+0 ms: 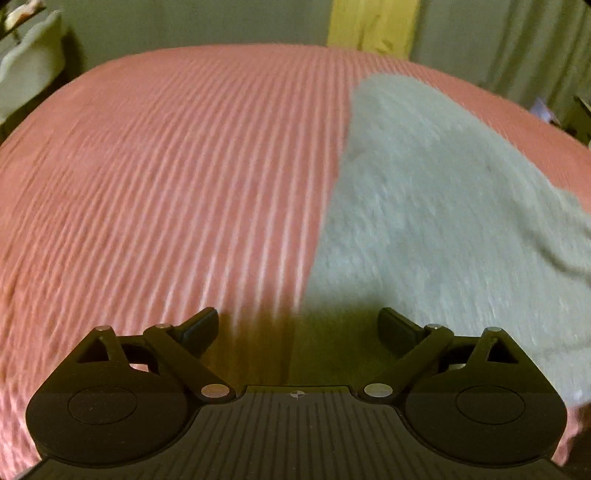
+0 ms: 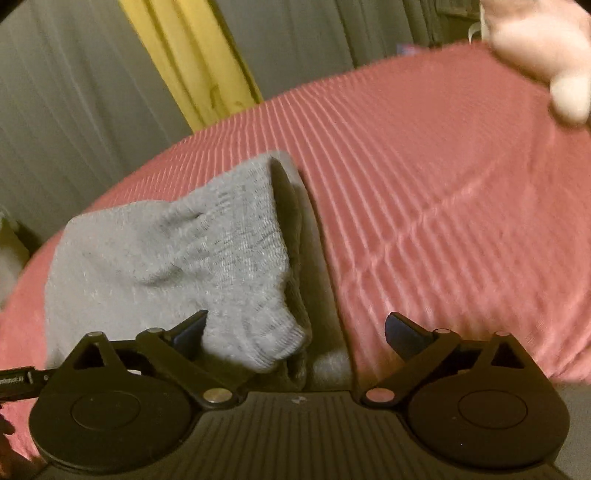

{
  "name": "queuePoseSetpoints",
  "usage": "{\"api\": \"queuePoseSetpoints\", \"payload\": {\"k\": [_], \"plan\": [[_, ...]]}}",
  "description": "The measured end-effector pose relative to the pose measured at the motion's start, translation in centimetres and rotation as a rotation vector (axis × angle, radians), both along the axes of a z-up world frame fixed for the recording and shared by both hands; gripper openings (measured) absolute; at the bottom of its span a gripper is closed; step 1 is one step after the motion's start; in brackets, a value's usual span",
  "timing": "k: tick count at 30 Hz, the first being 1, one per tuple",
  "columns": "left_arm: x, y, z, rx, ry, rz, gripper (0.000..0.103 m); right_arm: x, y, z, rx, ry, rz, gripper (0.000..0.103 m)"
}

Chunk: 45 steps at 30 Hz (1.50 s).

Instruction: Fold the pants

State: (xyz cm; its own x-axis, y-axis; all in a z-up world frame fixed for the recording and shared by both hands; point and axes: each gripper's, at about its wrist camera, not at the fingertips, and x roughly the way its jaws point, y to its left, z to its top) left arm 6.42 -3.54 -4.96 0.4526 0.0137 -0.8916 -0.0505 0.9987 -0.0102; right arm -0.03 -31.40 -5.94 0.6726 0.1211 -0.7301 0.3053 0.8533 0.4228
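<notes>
Right gripper (image 2: 295, 328) nearer: fingers spread, pants (image 2: 166, 258) cuff between them, long axis running ahead-left. Left gripper (image 1: 298, 328) spread, empty, pants (image 1: 424, 206) ahead-right.

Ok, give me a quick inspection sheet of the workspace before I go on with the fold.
Surface: pink ribbed bedspread, fairly smooth, slight wrinkles on its right part in the right wrist view.
Job's things: grey knit pants lying on the bedspread, partly folded, with a ribbed cuff layer doubled over near the right gripper.
Clutter: pale blurred object at the bed's far corner, cannot identify.
Grippers: left gripper open, above the pants' edge, holding nothing; right gripper open, cuff between its fingers, not clamped.
Cables: nothing seen.
Surroundings: grey curtains, a yellow strip between them, white furniture at left.
</notes>
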Motion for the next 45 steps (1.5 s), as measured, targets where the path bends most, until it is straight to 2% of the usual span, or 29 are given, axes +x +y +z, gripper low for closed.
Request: {"api": "queuePoseSetpoints", "payload": {"k": [1, 3, 8, 10, 12, 16, 19, 22, 24, 27, 34, 37, 39, 42, 45], "plan": [[0.1, 0.1, 0.0, -0.002, 0.002, 0.003, 0.098, 0.0, -0.6, -0.3, 0.051, 0.001, -0.014, 0.099], [-0.2, 0.3, 0.3, -0.006, -0.005, 0.012, 0.098, -0.2, -1.1, -0.1, 0.084, -0.008, -0.022, 0.099], [-0.5, 1.8, 2.3, -0.037, -0.105, 0.084, 0.095, -1.3, -0.8, 1.1, -0.012, -0.123, -0.032, 0.099], [-0.3, 2.2, 3.2, -0.044, -0.136, 0.088, 0.095, -0.9, -0.8, 0.5, 0.009, -0.095, -0.023, 0.099], [0.2, 2.5, 3.6, -0.083, -0.148, 0.070, 0.095, -0.5, -1.0, -0.6, 0.049, -0.051, -0.023, 0.099], [0.8, 2.8, 3.0, -0.228, -0.109, -0.005, 0.095, -0.4, -1.3, -1.6, 0.136, -0.032, -0.029, 0.099], [1.5, 2.6, 2.0, -0.295, -0.038, -0.049, 0.095, -0.5, -2.1, -1.7, 0.185, -0.036, -0.030, 0.099], [2.4, 2.8, 0.8, -0.383, 0.022, -0.099, 0.095, 0.3, -3.2, -1.5, 0.252, -0.078, 0.004, 0.099], [2.6, 2.8, -0.4, -0.419, 0.065, -0.095, 0.095, 1.0, -3.6, -1.4, 0.244, -0.090, 0.041, 0.099], [3.1, 3.0, -1.5, -0.419, 0.101, -0.097, 0.095, 2.4, -3.7, -2.3, 0.248, -0.036, 0.100, 0.099], [3.5, 1.4, -1.4, -0.404, 0.045, -0.179, 0.095, 5.1, -5.5, -3.0, 0.318, -0.017, 0.168, 0.099], [4.0, 1.4, -1.9, -0.395, 0.055, -0.184, 0.095, 6.0, -6.1, -3.2, 0.341, -0.024, 0.208, 0.099], [4.3, 1.5, -1.9, -0.421, 0.047, -0.183, 0.095, 6.5, -6.1, -3.1, 0.363, -0.040, 0.244, 0.099], [3.9, 2.3, -1.6, -0.506, 0.006, -0.195, 0.094, 7.1, -6.7, -3.5, 0.405, -0.043, 0.276, 0.099], [4.3, 2.8, -2.4, -0.518, 0.036, -0.177, 0.094, 7.8, -7.1, -4.1, 0.430, -0.050, 0.268, 0.099]]}}
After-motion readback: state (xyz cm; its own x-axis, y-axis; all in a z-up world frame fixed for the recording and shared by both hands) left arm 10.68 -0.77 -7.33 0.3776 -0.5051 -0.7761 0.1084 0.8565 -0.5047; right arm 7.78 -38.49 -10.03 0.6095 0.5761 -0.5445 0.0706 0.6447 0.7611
